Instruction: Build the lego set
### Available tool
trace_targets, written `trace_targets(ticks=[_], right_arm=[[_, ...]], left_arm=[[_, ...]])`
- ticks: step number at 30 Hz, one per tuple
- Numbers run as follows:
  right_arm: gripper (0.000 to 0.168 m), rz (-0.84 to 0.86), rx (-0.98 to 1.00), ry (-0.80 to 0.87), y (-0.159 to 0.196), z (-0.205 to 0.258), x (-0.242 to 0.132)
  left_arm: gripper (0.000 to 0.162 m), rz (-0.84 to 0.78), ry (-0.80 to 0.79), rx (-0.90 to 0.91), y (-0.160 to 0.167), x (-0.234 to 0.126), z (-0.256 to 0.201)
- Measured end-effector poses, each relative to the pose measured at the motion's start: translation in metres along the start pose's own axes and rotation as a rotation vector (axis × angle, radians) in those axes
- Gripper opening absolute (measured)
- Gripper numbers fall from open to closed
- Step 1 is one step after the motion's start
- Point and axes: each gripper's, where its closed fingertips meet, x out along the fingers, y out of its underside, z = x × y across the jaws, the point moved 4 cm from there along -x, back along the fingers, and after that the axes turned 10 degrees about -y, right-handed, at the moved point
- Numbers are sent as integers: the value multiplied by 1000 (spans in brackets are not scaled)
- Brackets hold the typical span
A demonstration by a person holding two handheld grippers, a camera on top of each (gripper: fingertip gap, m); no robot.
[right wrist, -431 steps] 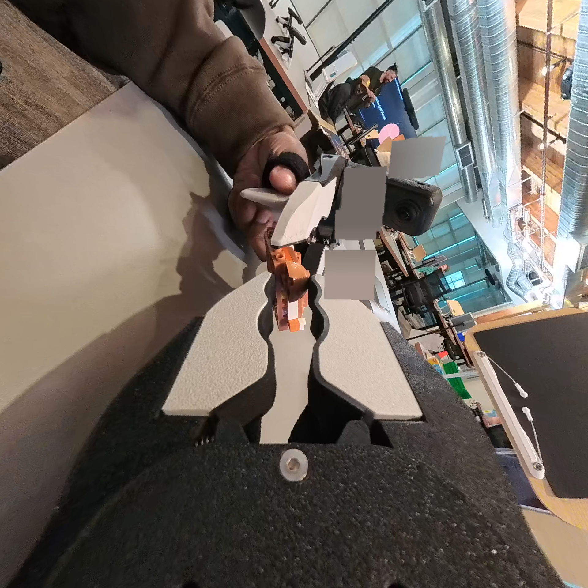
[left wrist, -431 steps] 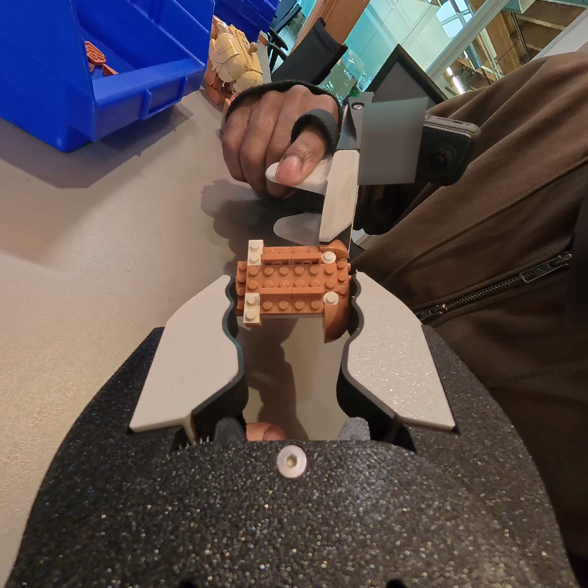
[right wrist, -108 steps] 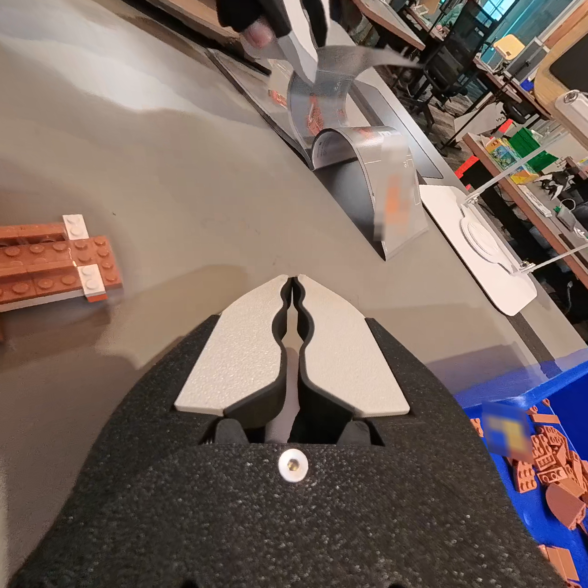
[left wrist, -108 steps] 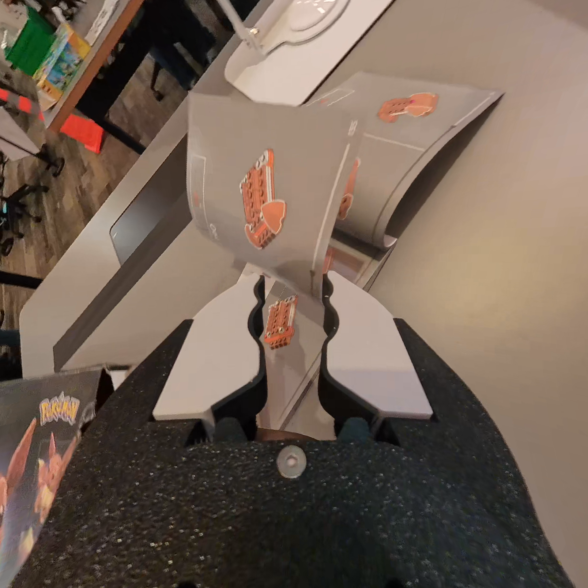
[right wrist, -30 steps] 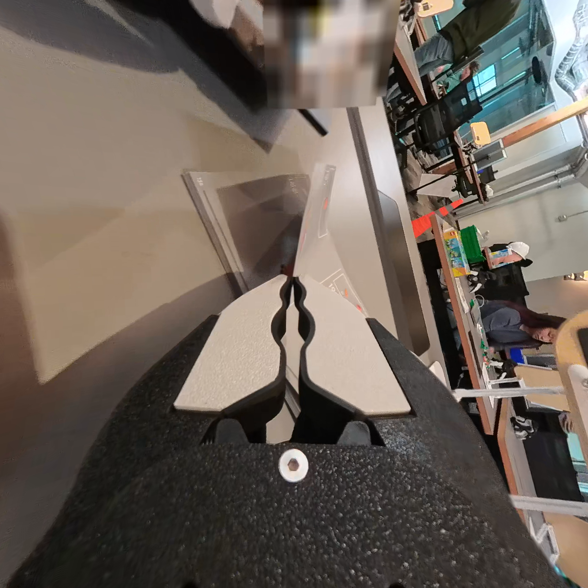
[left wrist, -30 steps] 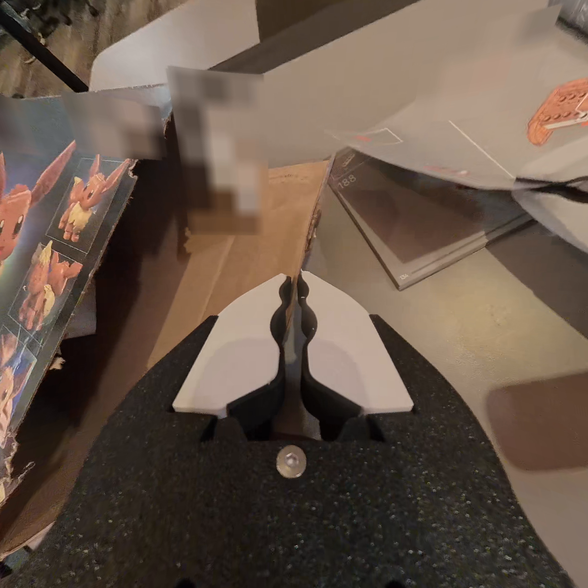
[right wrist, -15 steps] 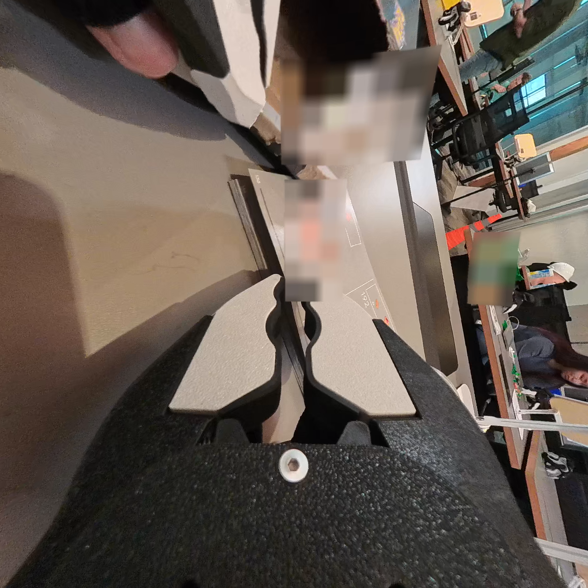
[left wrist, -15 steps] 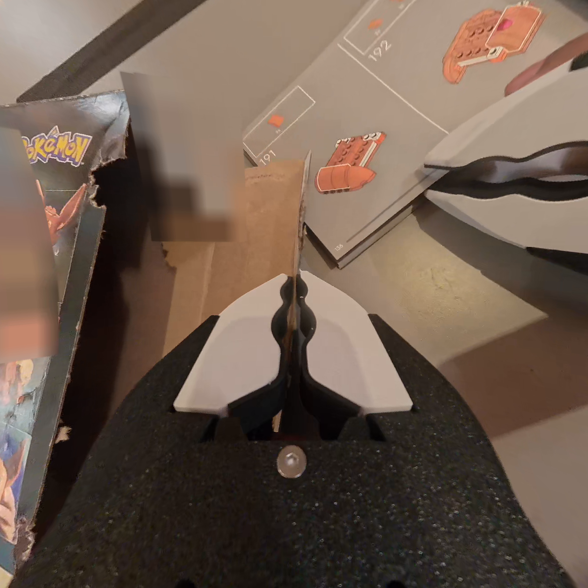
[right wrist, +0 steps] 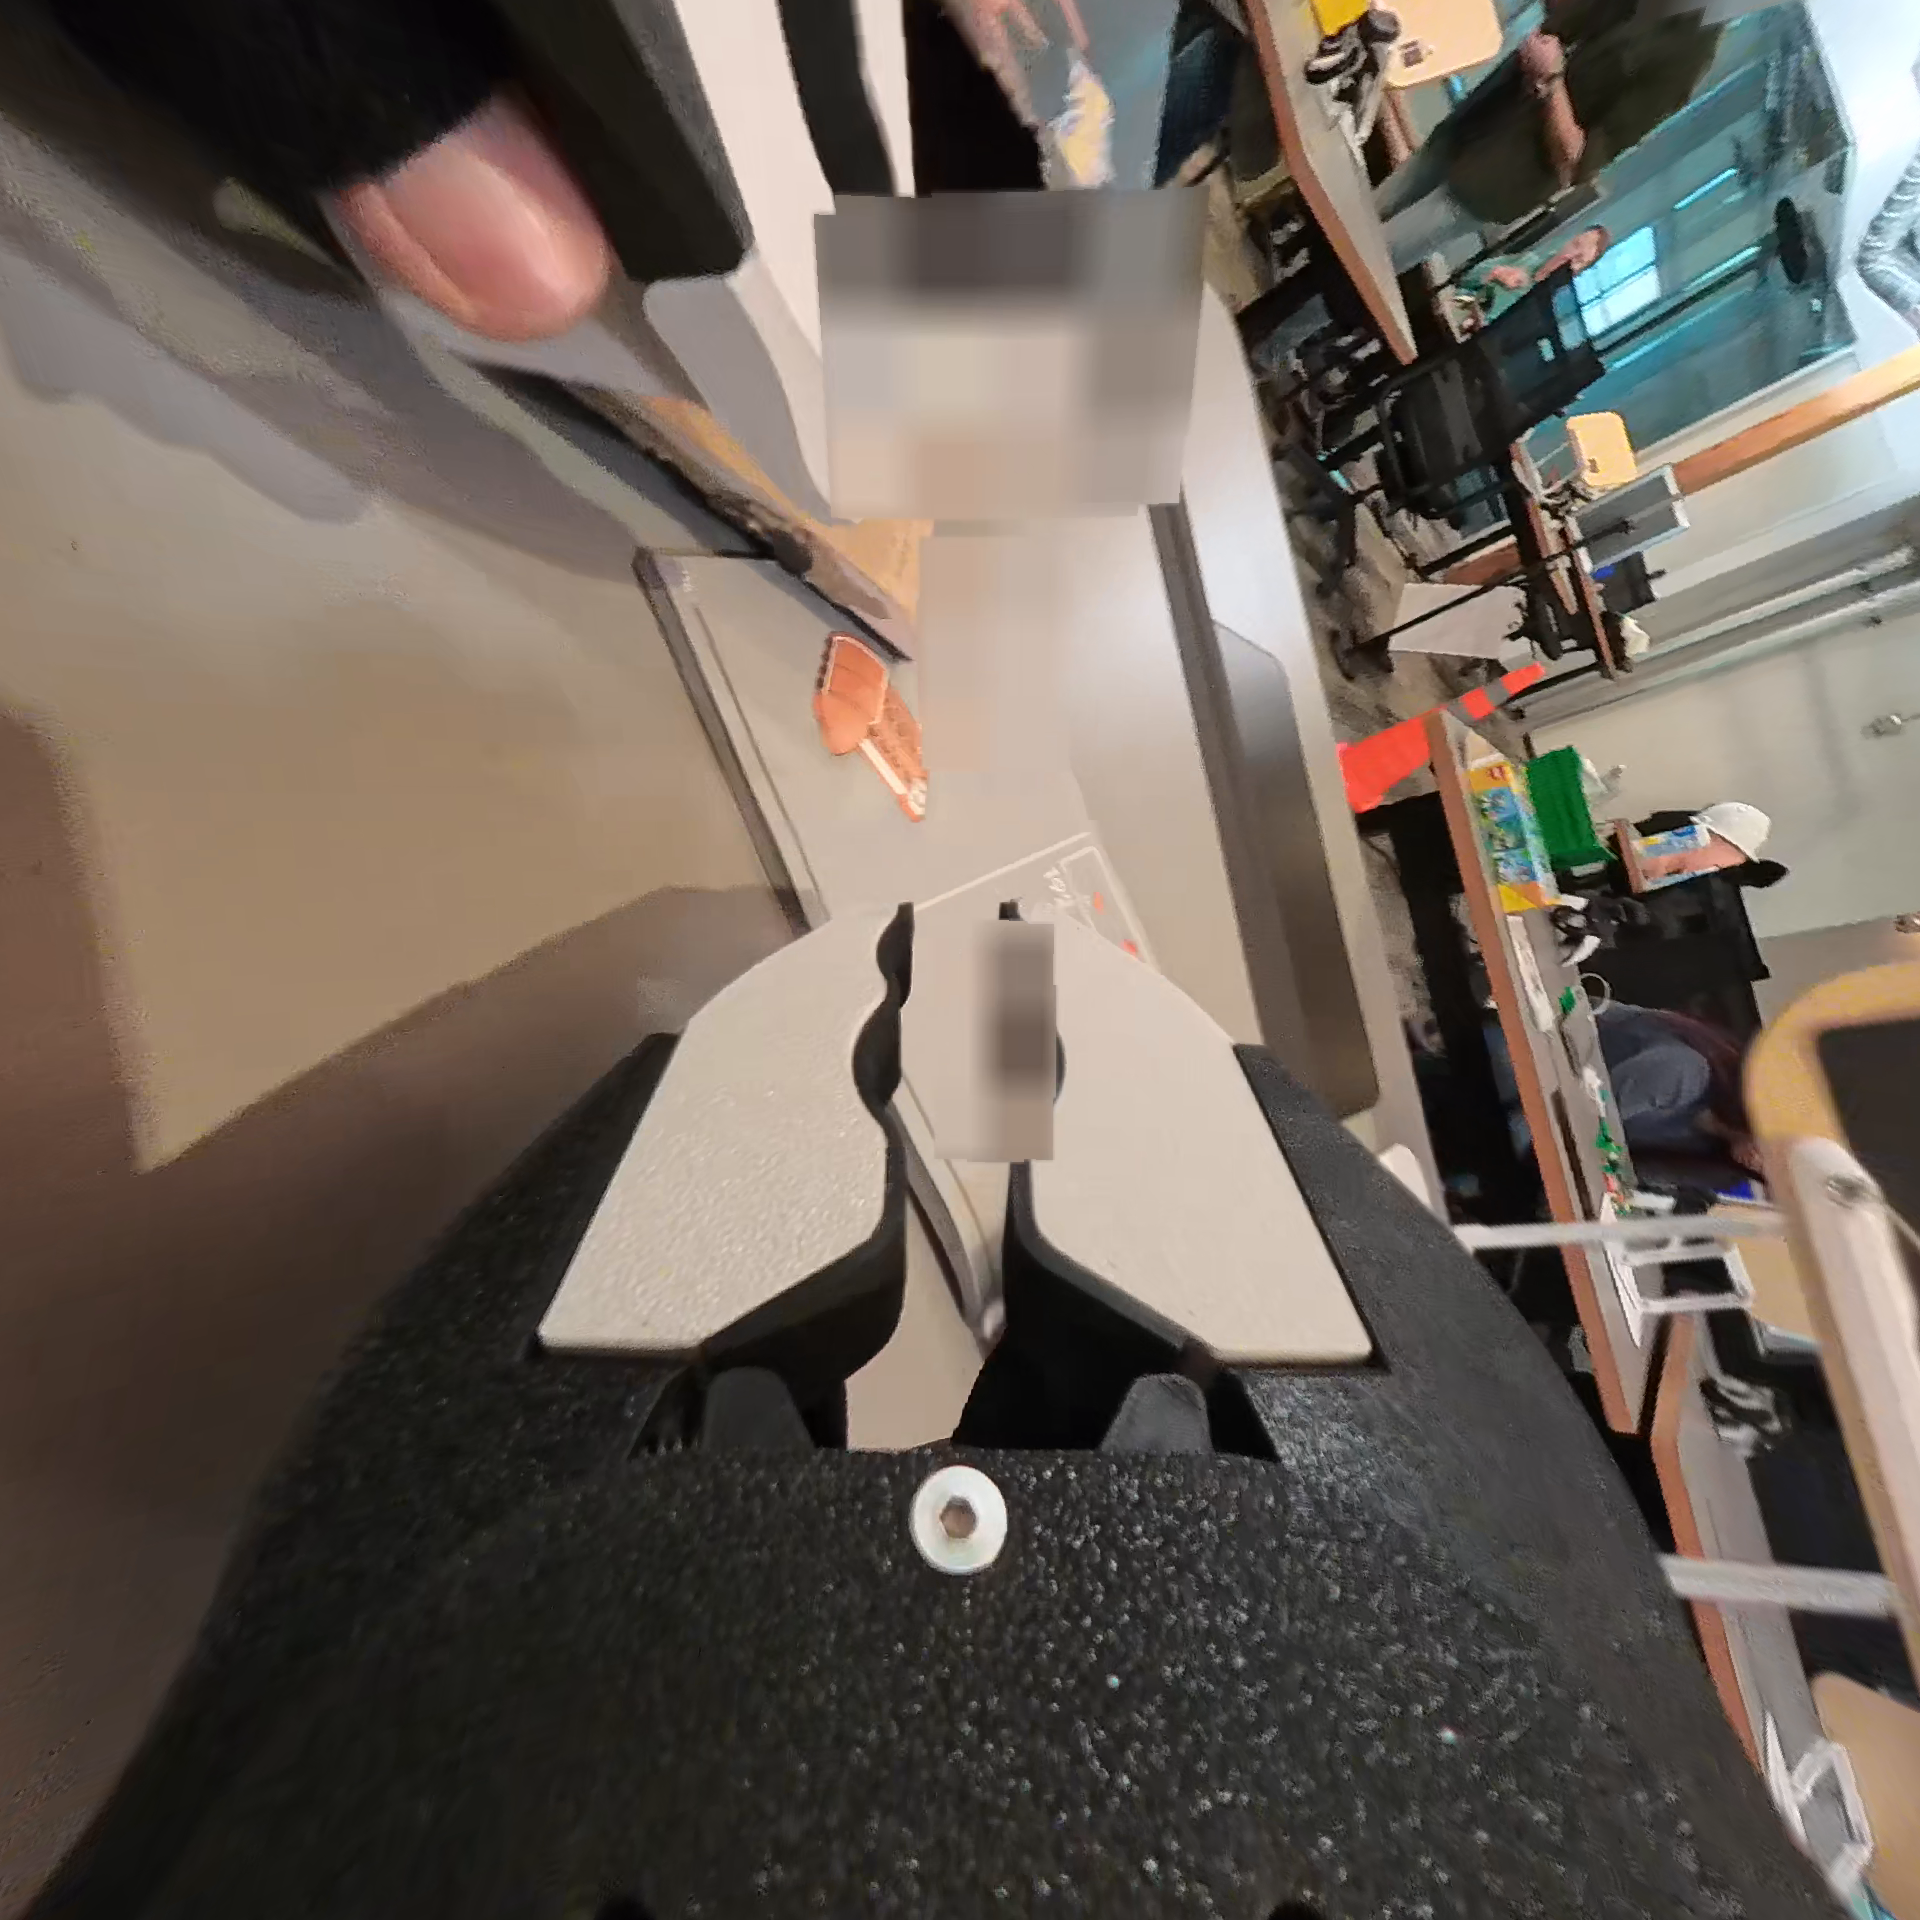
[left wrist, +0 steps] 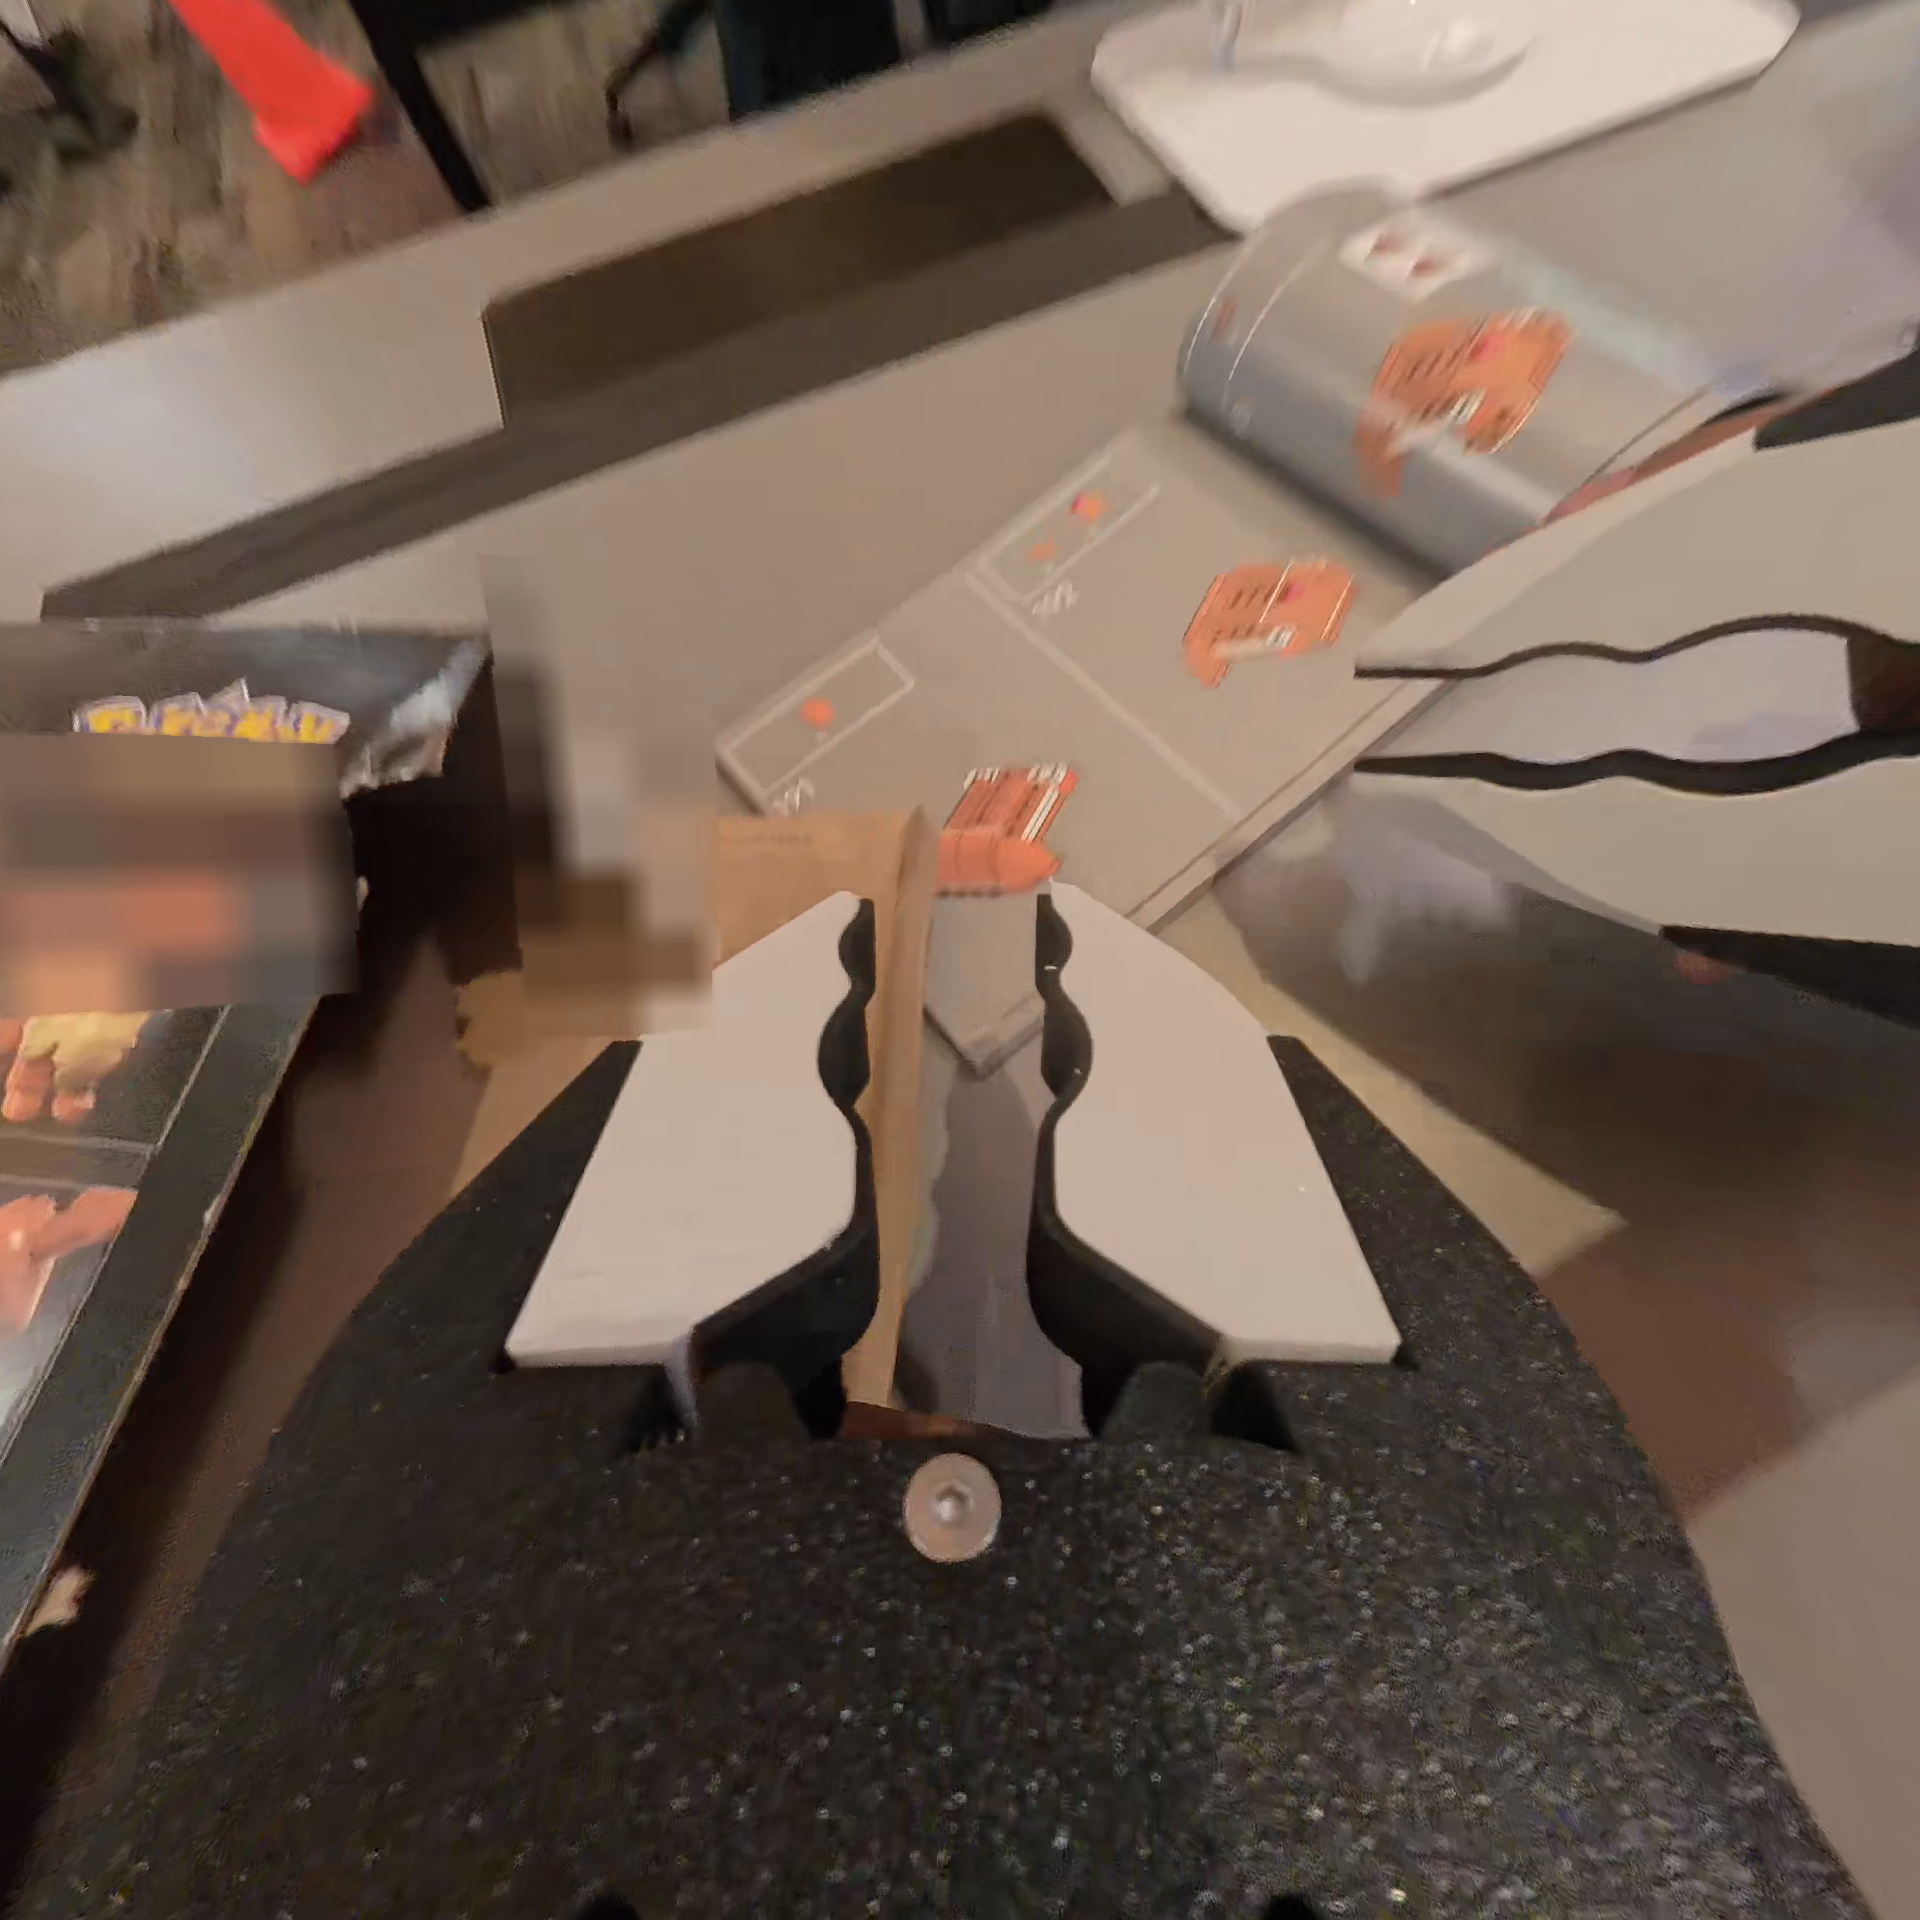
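Observation:
My left gripper (left wrist: 951,902) is open, and the brown cardboard flap (left wrist: 899,1091) of the set's box stands edge-on between its fingers, close to the left one. The printed box (left wrist: 104,1195) lies at the left. The open instruction booklet (left wrist: 1039,665) lies beyond on the grey table (left wrist: 1455,1195), with one page curled up (left wrist: 1403,384). My right gripper (right wrist: 958,914) is open over the booklet (right wrist: 790,748), with a page edge running between its fingers. It also shows at the right of the left wrist view (left wrist: 1361,717).
A white tray (left wrist: 1455,104) sits at the table's far right, behind a dark slot (left wrist: 790,239). A thumb (right wrist: 468,249) holds the left gripper at the top of the right wrist view. Other desks, chairs and people fill the room behind (right wrist: 1558,935). Left tips to right tips: about 8 centimeters.
My left gripper has opened off the cardboard flap it was shut on. My right gripper has opened wider around the page. The left view has lifted to show more of the table.

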Motion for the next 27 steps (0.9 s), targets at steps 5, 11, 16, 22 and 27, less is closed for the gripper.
trace_targets(ticks=[5,11,16,22,27], right_arm=[[15,-37,67,55,-2,-5,-53],[10,-38,181,69,37,18,-121],[4,-104,332,19,80,52,-181],[0,-250,521,8,129,74,-242],[0,-384,672,-2,156,79,-267]], left_arm=[[33,-268,7,-49,-28,-8,-8],[28,-566,39,-91,-52,-24,-22],[12,-690,144,-120,-58,-30,-47],[0,-585,383,-85,-46,-18,-98],[0,-541,527,46,-44,-14,-147]])
